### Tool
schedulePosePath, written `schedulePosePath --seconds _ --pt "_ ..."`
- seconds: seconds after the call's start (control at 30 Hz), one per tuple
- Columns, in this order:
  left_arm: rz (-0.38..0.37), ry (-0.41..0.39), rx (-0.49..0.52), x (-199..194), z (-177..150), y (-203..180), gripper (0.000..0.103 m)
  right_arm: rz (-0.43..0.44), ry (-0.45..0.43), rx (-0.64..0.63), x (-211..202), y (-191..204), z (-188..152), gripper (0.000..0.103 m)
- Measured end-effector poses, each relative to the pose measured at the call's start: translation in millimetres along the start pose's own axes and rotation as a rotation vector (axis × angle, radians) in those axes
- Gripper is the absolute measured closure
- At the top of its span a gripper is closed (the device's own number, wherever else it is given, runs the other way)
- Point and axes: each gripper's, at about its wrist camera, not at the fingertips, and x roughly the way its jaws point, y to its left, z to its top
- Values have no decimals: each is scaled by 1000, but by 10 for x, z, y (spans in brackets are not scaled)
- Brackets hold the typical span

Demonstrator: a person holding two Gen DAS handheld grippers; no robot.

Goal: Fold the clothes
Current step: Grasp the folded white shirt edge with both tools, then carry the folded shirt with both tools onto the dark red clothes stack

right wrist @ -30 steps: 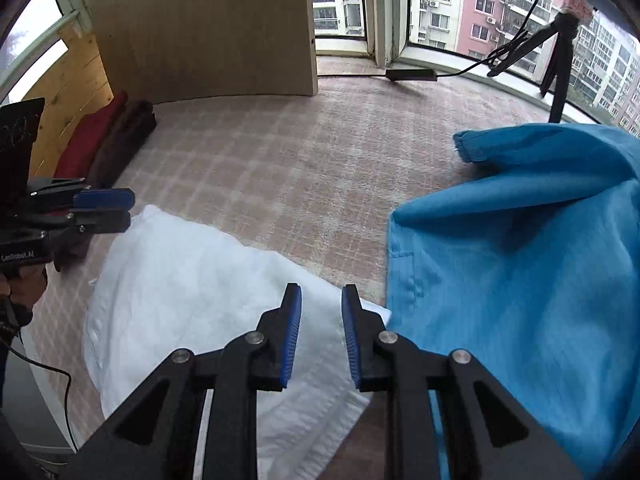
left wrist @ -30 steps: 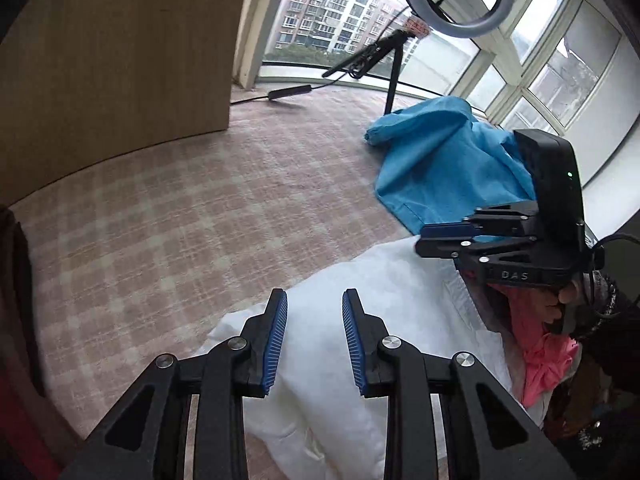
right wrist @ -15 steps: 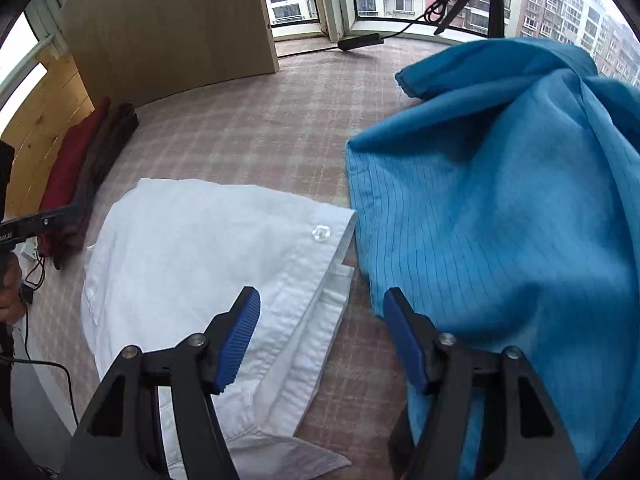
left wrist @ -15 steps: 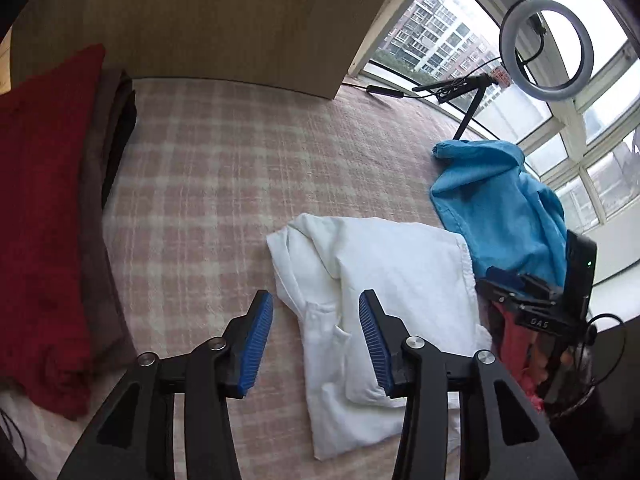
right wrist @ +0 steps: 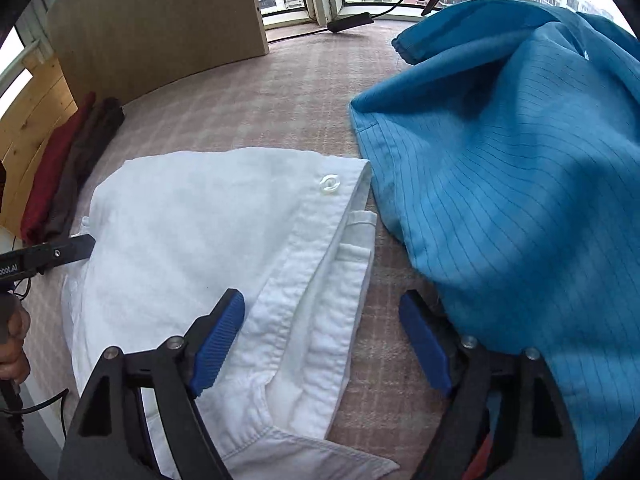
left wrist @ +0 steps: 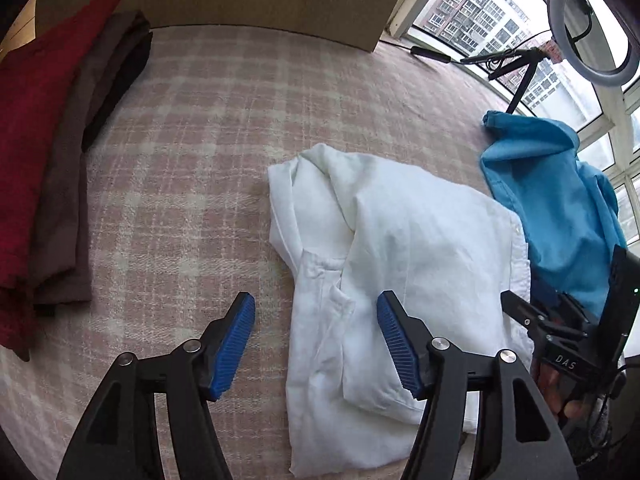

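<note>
- Only the left wrist view shows the ring light [left wrist: 591, 24] at the window and the full fold of the white shirt [left wrist: 400, 264]; only the right wrist view shows the shirt's button [right wrist: 329, 183] on its placket.
- The folded white shirt lies on the pink checked cloth [left wrist: 208, 168], its edge touching the crumpled blue garment [right wrist: 512, 184].
- Folded red and brown clothes [left wrist: 48, 152] sit well apart, by the wooden panel.
- Left gripper [left wrist: 316, 344]: jaws spread wide, holding nothing, poised over the shirt's near-left edge.
- Right gripper [right wrist: 322, 344]: jaws wide apart, empty, straddling the shirt's placket; its right finger sits under the blue garment's hem.
</note>
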Motion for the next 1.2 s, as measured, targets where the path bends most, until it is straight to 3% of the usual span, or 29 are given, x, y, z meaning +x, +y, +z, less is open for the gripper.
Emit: schedulePosePath --seconds 0.07,0.13,0.2,0.23,0.3,0.33,0.37,0.47,0.6,0.87,0.97,1.2 --pt "42 -15 52 38 -40 -102 36 9 8 -37 -2 33 -3 25" --pt "71 -35 85 57 -71 -170 37 37 11 -78 -11 75 -15 35" --pt "34 -38 99 54 -90 -214 55 69 12 -104 -23 97 -18 50" --pt "8 -38 104 50 -98 -234 73 84 11 -113 -28 101 -20 51" --pt "4 -42 121 44 -118 -278 79 116 10 -127 -39 107 -23 60" --pt "0 -46 120 34 -121 -286 89 145 9 -118 -45 89 -26 67" --pt "-12 -49 112 16 -119 -284 91 172 11 -98 -39 68 -29 77" --pt "-67 -70 74 -104 -109 -229 93 241 11 -53 -35 14 -22 85" --pt "-142 -128 34 -424 -125 -159 94 306 -24 -7 -219 -60 2 88" --pt "-148 -293 111 -1321 -204 42 94 270 -184 -140 -992 456 305 89" --pt "-151 -343 117 -1674 -185 401 94 281 -231 -178 -1231 819 452 89" --pt "-28 -409 143 -2347 48 1547 93 341 -284 -271 -1351 2157 722 89"
